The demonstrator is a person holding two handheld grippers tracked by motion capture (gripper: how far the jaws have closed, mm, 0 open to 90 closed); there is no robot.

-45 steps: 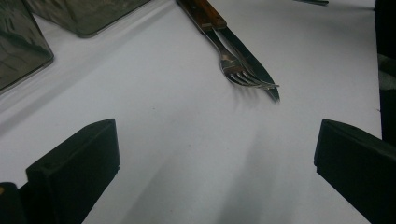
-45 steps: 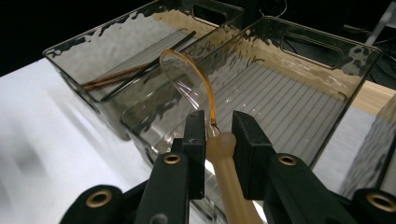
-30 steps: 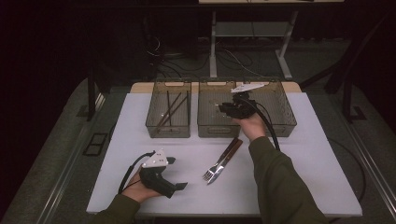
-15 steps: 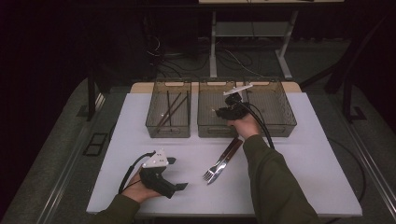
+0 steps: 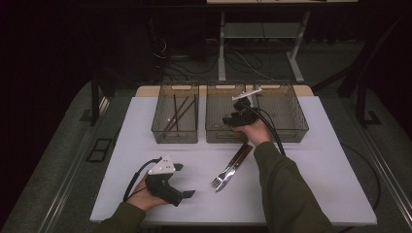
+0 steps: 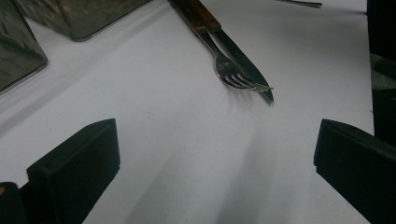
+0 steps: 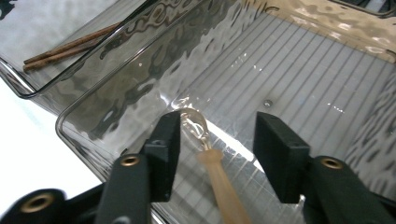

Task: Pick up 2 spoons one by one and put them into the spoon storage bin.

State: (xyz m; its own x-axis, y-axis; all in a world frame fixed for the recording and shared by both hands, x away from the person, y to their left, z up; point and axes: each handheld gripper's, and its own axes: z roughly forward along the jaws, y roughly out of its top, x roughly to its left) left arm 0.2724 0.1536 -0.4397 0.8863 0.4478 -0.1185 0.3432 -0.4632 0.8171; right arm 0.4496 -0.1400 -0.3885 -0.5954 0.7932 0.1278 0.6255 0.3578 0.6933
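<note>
My right gripper [image 7: 217, 140] reaches into the middle clear bin [image 5: 214, 130]. Its jaws have just been opening and now stand apart. A spoon [image 7: 196, 127] with a pale handle lies between them on the bin's ribbed floor, close to the left pad, and neither pad presses on it. In the high view the right gripper [image 5: 231, 121] hangs over that bin's front part. My left gripper [image 5: 183, 180] rests on the white table [image 5: 316, 160] at the front left, open with nothing between its jaws [image 6: 215, 163]. A fork [image 6: 233, 70] and a knife [image 6: 254, 74] lie side by side ahead of it.
The left bin [image 5: 160, 131] holds dark chopsticks [image 5: 176, 114]. The right bin [image 5: 284, 132] adjoins the middle one. The fork and knife pair [image 5: 231, 167] lies at the table's middle, just left of the right forearm. Cables trail from both grippers.
The right hand has come down and nearer, into the front of the middle bin. The left hand has stayed put.
</note>
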